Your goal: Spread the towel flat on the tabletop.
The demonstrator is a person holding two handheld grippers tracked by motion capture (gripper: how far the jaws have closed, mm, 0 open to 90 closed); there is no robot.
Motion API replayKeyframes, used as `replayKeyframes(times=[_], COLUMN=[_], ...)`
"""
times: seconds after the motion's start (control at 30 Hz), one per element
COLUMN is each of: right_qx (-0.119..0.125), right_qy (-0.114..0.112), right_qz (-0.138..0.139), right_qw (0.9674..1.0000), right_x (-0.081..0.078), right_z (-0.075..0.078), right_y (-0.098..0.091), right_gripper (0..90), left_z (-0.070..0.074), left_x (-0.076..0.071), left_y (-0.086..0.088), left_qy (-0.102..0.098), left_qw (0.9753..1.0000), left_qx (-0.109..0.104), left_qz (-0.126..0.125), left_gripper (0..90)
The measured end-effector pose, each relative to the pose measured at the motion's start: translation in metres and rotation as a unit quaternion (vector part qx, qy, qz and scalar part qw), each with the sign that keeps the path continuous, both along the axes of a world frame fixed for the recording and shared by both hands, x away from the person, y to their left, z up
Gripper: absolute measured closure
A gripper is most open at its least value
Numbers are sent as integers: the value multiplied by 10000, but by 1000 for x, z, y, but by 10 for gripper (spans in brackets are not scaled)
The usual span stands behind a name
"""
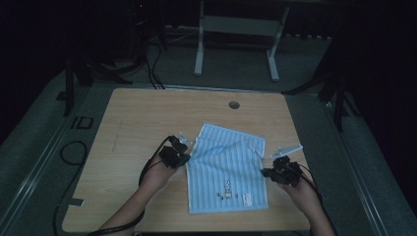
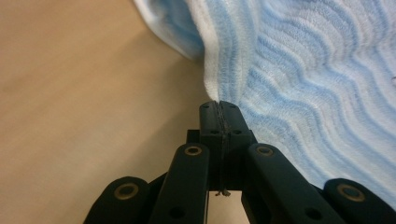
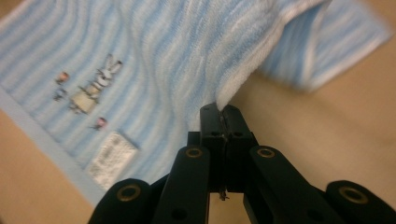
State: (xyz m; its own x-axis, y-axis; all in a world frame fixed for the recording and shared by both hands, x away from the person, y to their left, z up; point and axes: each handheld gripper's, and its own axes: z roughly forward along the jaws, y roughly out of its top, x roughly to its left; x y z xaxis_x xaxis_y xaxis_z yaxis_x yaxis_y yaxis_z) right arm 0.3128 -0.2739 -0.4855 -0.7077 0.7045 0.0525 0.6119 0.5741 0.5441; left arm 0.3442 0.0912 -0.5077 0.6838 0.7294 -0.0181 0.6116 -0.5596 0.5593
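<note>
High view: light-blue striped terry towel [image 1: 227,172] lies mid-table on pale wooden tabletop [image 1: 137,118], far part folded over near part — small rabbit print and white label near front edge. Left gripper [image 1: 183,156] at towel's left edge, right gripper [image 1: 269,171] at right edge.

Left gripper view: jaws clamped together on white-bordered towel hem [image 2: 212,79], fabric rising in ridge.

Right gripper view: jaws pinched shut on towel edge [image 3: 233,88] — cloth lifted, wavy blue-white ribs; rabbit print [image 3: 95,88] left.
</note>
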Motion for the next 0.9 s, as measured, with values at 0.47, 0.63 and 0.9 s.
replayKeyframes(times=[0.47, 0.63, 0.9], right_qx=[-272, -22, -173], right_qy=[482, 169, 4], right_qz=[104, -100, -298], right_qw=[9984, 9998, 9994], right_x=[-58, -50, 4], right_z=[-35, -8, 9], right_y=[-10, -18, -8], right_gripper=[809, 611, 553], left_z=[-22, 0, 6], left_x=[-45, -44, -19], left_y=[-10, -4, -10], left_qy=[728, 425, 289], left_qw=[9935, 9965, 9987], left_qx=[-359, -485, -325], left_qz=[-799, -525, -271], left_gripper=[848, 549, 470])
